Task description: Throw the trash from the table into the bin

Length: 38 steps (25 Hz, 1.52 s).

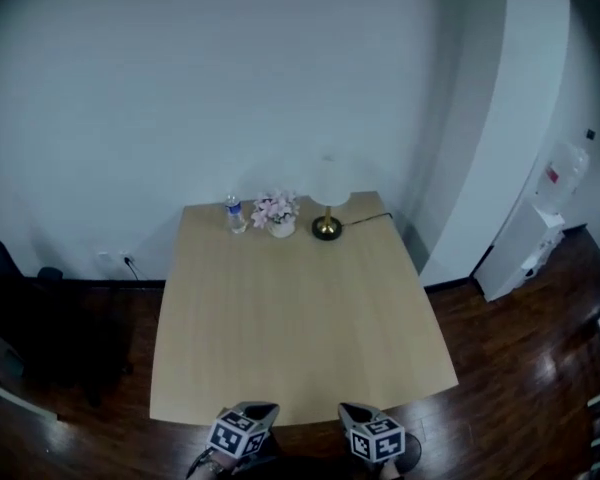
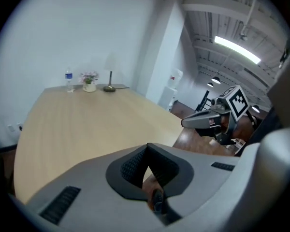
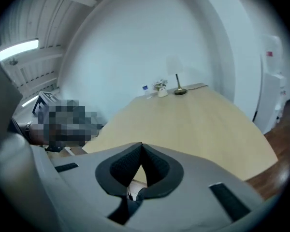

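Well — table [image 1: 300, 318] bottle [image 1: 236, 214]: blue label, txt unreadable.

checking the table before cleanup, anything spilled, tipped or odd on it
Nothing stands out. The water bottle, flower pot and lamp stand upright in a row at the far edge of the table, with no spill visible. No bin is in view.

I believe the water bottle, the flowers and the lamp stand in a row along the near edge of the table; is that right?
Not quite. The water bottle, flowers and lamp do stand in a row, but along the far edge of the table, by the wall. The head view shows it.
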Motion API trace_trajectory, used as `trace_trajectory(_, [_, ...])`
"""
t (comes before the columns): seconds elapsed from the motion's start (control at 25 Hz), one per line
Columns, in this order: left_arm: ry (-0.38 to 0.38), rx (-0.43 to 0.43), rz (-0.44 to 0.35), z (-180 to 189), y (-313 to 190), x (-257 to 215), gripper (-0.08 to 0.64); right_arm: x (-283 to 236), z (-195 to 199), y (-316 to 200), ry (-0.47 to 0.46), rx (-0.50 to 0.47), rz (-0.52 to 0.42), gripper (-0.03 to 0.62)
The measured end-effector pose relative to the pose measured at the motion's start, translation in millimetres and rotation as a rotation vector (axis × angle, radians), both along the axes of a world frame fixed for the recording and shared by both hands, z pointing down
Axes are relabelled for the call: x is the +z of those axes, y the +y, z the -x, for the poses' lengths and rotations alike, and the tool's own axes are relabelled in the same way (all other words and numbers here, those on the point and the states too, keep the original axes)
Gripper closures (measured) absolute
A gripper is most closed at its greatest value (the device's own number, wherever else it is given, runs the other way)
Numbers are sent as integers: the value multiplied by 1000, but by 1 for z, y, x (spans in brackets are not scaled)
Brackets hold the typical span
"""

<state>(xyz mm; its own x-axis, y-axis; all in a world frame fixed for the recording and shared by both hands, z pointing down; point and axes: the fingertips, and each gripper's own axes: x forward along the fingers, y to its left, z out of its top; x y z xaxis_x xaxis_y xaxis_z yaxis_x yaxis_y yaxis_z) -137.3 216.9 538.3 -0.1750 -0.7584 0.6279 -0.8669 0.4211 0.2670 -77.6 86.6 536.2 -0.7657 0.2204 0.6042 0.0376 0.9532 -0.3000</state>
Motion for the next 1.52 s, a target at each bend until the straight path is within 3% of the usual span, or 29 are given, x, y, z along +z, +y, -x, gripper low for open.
trace_trajectory(0.24, [8, -128, -50, 57, 65, 10, 556, 3, 66, 57, 34, -102, -29, 592])
trace_trajectory(0.48, [9, -122, -42, 90, 97, 20, 556, 7, 107, 91, 31, -91, -31, 592])
trace_trajectory(0.92, [31, -100, -29, 99, 80, 18, 555, 7, 129, 72, 65, -97, -41, 592])
trace_trajectory(1.52, [36, -84, -3, 98, 54, 15, 555, 2, 120, 43, 58, -92, -9, 592])
